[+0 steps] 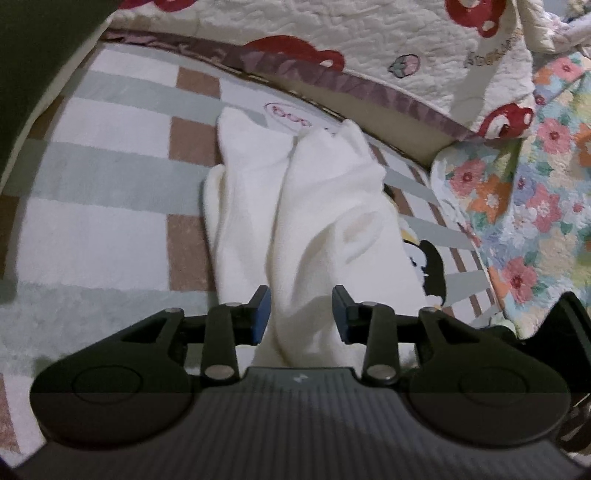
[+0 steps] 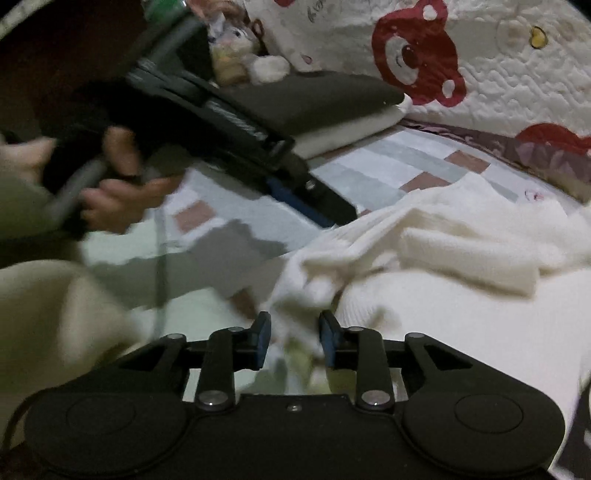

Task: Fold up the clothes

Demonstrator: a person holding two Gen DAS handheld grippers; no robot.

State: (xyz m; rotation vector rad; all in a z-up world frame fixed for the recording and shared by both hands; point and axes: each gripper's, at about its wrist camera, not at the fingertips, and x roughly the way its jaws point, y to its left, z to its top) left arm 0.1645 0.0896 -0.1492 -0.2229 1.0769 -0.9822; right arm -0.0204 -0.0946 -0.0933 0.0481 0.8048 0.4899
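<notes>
On checkered blanket, white garment seen bunched lengthwise, beside bear-print quilt. Left tongs held apart, garment fold lying between pads, not pinched. Right tongs held apart above garment edge, nothing gripped. Floral quilt seen alongside.

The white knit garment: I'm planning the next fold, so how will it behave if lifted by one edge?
The white knit garment is likely floppy: it already lies in soft folds and ridges on the checked blanket. It probably sags and drapes from any pinch rather than holding shape. Its ribbed, fuzzy surface suggests it grips the pads rather than slipping.
</notes>
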